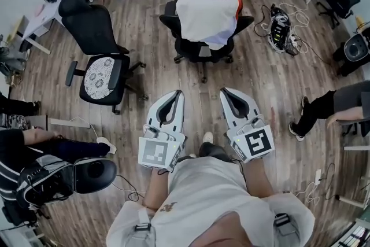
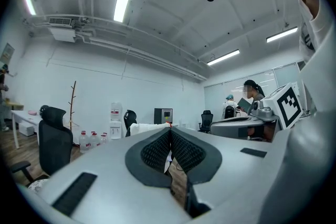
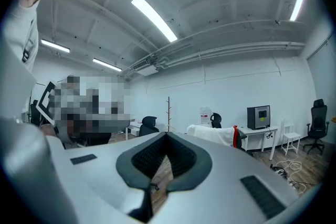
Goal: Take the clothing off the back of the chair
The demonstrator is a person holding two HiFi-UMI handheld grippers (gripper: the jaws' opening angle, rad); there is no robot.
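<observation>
Left gripper [image 1: 175, 93] and right gripper [image 1: 226, 92] sit closed and empty, well apart from the clothing [image 1: 207, 19] on the chair [image 1: 202, 54]. You're at the approach step, I judge; next, close in and spread the jaws.

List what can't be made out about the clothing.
- Head view: the white garment is too small to tell its type, and it covers the chair backrest.
- Left gripper view: the left gripper hides part of it.
- Right gripper view: the right gripper hides its lower edge.
</observation>
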